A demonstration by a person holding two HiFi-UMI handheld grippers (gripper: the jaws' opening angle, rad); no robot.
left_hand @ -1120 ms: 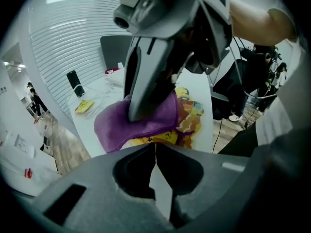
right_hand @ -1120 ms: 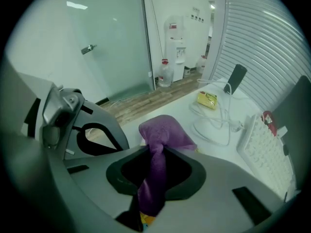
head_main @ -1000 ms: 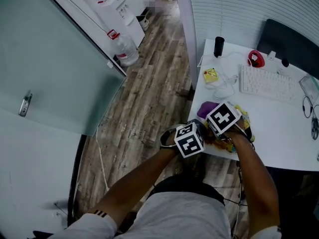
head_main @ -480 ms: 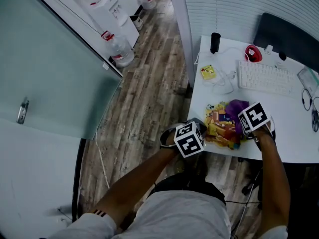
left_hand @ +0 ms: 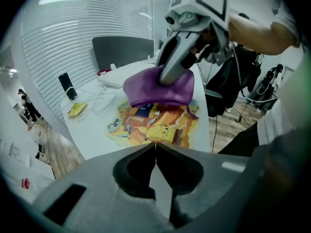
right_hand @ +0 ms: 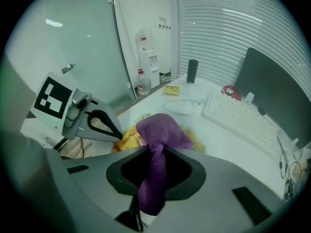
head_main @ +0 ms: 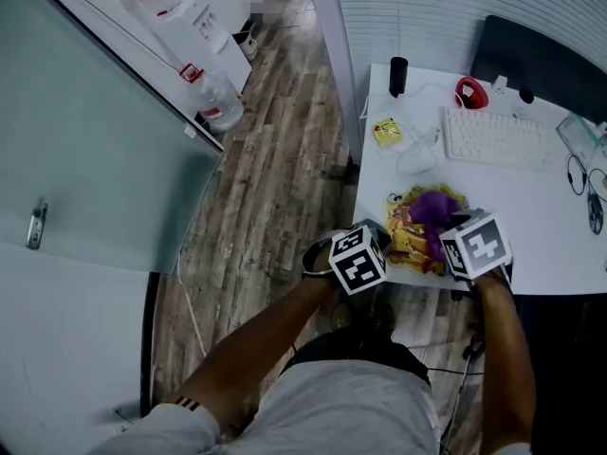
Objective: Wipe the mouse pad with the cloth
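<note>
The mouse pad (head_main: 410,240), bright with cartoon print, lies at the white desk's near left corner. A purple cloth (head_main: 434,211) rests on the pad's far middle, bunched in my right gripper (head_main: 448,235), which is shut on it. In the right gripper view the cloth (right_hand: 160,130) runs down between the jaws of the right gripper (right_hand: 155,152). My left gripper (head_main: 389,246) sits at the pad's near left edge, shut, its tips meeting on the edge of the mouse pad (left_hand: 146,123). From the left gripper view the right gripper (left_hand: 170,74) presses the cloth (left_hand: 158,89) down.
Beyond the pad sit a white mouse (head_main: 417,159), a keyboard (head_main: 498,138), a yellow packet (head_main: 386,131), a black cylinder (head_main: 397,76) and a red object (head_main: 468,93). Cables (head_main: 580,173) lie far right. The desk edge (head_main: 363,202) drops to wooden floor; a water dispenser (head_main: 180,12) stands far left.
The right gripper swept the cloth from the pad's left side to its right, then back toward the middle. The left gripper stayed at the pad's near edge.
</note>
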